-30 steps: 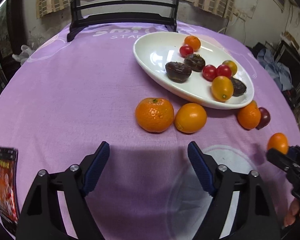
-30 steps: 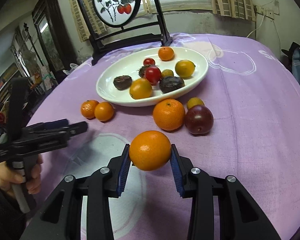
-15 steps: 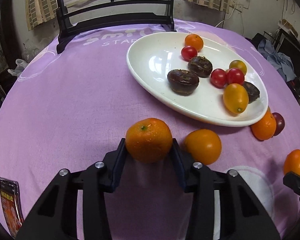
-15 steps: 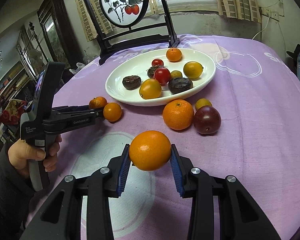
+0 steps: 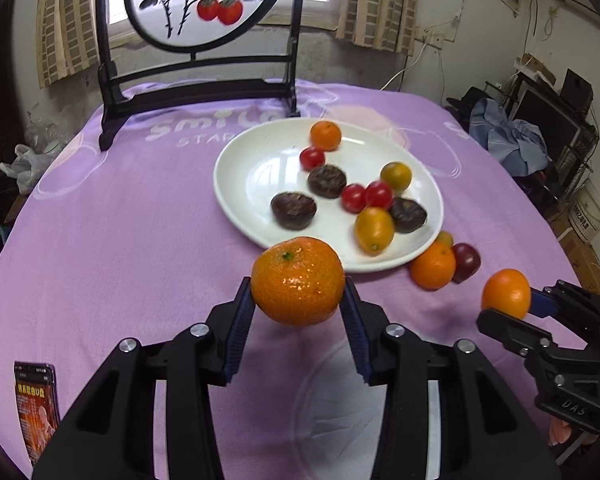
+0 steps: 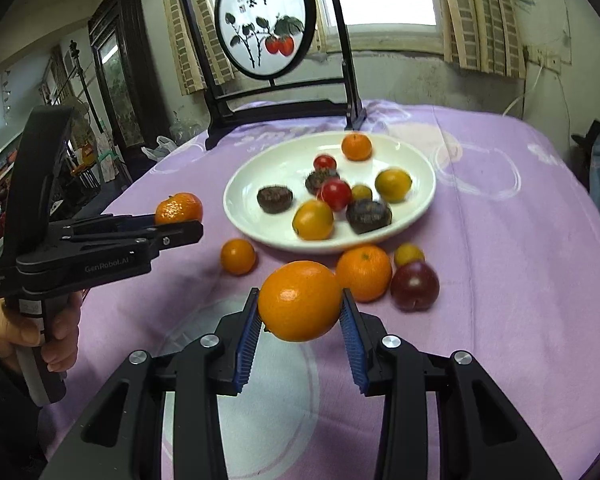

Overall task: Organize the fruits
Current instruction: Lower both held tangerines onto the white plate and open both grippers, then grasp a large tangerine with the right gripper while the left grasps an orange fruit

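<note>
The left gripper (image 5: 299, 302) clamps a mandarin (image 5: 298, 281) at the frame's centre, clear of the purple cloth (image 5: 140, 220) — its green stem scar faces up and toward the upper left, its wider axis running pad to pad. The right gripper (image 6: 300, 316) pinches a smooth orange (image 6: 300, 301), nearly round, below the white plate (image 6: 252, 184).

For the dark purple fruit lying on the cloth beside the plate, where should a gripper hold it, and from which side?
Probably grip the dark purple fruit across its round middle, coming from above and the near side. The orange touches its left, and the white plate stands behind.
</note>
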A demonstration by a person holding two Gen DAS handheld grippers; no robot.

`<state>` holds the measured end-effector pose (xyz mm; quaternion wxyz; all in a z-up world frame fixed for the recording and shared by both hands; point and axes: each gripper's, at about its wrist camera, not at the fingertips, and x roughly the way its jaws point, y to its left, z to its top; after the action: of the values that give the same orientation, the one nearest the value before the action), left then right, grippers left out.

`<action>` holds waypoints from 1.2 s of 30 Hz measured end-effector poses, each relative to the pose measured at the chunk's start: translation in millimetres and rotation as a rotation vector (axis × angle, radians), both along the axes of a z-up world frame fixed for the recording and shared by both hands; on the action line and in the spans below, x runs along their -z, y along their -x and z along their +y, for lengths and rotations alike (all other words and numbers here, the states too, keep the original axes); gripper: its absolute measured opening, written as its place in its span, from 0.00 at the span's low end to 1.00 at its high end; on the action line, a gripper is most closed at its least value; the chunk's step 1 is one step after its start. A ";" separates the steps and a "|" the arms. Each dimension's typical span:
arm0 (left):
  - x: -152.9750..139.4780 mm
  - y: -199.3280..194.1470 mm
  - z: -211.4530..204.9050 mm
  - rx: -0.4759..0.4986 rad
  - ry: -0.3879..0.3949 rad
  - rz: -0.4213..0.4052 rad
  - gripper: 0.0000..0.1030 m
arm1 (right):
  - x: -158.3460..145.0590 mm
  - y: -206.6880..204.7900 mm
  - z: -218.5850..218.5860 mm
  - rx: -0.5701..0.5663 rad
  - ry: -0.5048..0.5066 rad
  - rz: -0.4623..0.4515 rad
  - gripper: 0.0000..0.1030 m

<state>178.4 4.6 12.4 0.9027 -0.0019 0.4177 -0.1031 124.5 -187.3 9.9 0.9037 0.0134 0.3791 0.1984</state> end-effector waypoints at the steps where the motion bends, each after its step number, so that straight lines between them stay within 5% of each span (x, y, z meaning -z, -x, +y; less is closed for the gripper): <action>1: -1.4 -3.7 -2.9 0.003 0.000 -0.002 0.41 | -4.5 -4.3 2.1 -0.002 0.016 -0.013 0.38; 10: 8.9 -61.8 -15.0 -0.021 0.023 0.039 0.41 | -14.0 -63.8 10.0 0.011 0.081 -0.061 0.38; 21: 27.9 -124.9 -16.2 -0.074 0.024 0.098 0.42 | 14.9 -143.1 18.8 0.061 0.087 0.024 0.38; 23: 31.5 -132.1 -16.7 -0.088 0.035 0.118 0.42 | 15.1 -148.1 16.9 0.081 0.065 0.020 0.55; 27: 24.2 -126.6 -16.0 -0.120 0.045 0.086 0.59 | 8.8 -142.2 10.5 0.112 0.059 0.002 0.59; 36: -2.3 -66.7 -9.2 -0.119 0.044 0.011 0.66 | -1.7 -101.3 -15.4 0.133 0.033 -0.004 0.59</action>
<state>245.1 -4.5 14.7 0.9046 -0.0471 0.4196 -0.0586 225.8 -202.7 11.6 0.9158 0.0231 0.3787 0.1316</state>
